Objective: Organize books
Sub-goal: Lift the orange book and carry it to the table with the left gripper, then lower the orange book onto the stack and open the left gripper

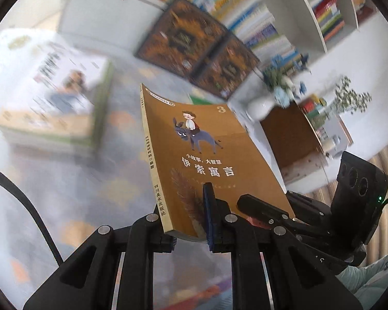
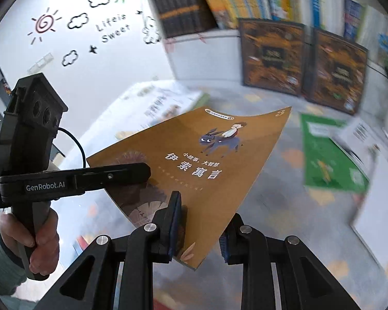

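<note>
Thin brown paperback book [image 1: 209, 152]: paper cover, matt with slight sheen, bending softly. Left black two-finger gripper [image 1: 191, 230]: matt black plastic, silvery metal rivets, blue ribbed rubbery pads [image 1: 209, 217]. Right black two-finger gripper [image 2: 199, 232]: same matt plastic, same blue pads. Pale floor [image 2: 271, 206]: smooth, glossy, reflective. White bookshelf [image 1: 320, 36]: smooth painted boards.

Brown book held up in both grippers

The left gripper [image 1: 191, 222] clamps the lower edge of the brown paperback [image 1: 207, 155], while the right gripper [image 1: 261, 210] pinches its right edge; behind, blurred, a book stack [image 1: 51, 108] and bookshelves [image 1: 310, 20].
</note>
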`<state>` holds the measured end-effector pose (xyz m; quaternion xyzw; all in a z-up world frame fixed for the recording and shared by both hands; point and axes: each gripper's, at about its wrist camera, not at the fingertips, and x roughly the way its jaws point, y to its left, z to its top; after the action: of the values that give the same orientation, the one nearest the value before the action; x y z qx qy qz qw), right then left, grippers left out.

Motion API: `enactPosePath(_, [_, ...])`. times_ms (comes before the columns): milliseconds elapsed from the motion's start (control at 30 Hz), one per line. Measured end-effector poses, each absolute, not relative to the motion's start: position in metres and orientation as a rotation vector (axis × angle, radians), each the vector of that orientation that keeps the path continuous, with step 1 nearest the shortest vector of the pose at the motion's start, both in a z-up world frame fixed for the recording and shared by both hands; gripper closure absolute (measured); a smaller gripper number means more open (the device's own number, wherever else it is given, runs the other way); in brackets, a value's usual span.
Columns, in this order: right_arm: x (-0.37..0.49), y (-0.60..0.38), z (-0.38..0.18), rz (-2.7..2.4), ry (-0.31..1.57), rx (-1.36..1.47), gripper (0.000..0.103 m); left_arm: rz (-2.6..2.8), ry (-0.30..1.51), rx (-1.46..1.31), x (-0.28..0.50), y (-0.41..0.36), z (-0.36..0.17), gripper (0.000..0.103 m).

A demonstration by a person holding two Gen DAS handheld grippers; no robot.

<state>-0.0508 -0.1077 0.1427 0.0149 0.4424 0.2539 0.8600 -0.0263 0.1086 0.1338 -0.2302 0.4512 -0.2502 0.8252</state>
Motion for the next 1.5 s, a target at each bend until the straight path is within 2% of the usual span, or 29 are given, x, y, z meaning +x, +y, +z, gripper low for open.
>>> enactPosePath(333, [0.024, 0.023, 0.134, 0.618, 0.905, -0.017, 0.077, -0.395, 0.892, -0.550, 0.027, 0.229, 0.119, 0.090])
enactPosePath(533, [0.067, 0.065, 0.113, 0.601, 0.962, -0.025, 0.076, -0.376, 0.918, -0.599, 0.060, 0.261, 0.090, 0.089])
enactPosePath(800, [0.106, 0.075, 0.085, 0.531, 1.043, 0.047, 0.076, -0.366, 0.961, -0.628, 0.092, 0.274, 0.064, 0.090])
enactPosePath(1100, [0.110, 0.083, 0.064, 0.518, 1.109, 0.076, 0.075, -0.240, 0.965, -0.652, 0.085, 0.306, 0.053, 0.087])
enactPosePath(1200, [0.109, 0.080, 0.058, 0.522, 1.121, 0.096, 0.071, -0.205, 0.947, -0.673, 0.078, 0.316, 0.055, 0.087])
enactPosePath(1300, [0.107, 0.073, 0.058, 0.537, 1.159, 0.140, 0.060, -0.180, 0.933, -0.665, 0.068, 0.319, 0.063, 0.084])
enactPosePath(1500, [0.080, 0.043, 0.063, 0.539, 1.191, 0.148, 0.060, -0.184, 0.923, -0.635, 0.050, 0.304, 0.081, 0.083])
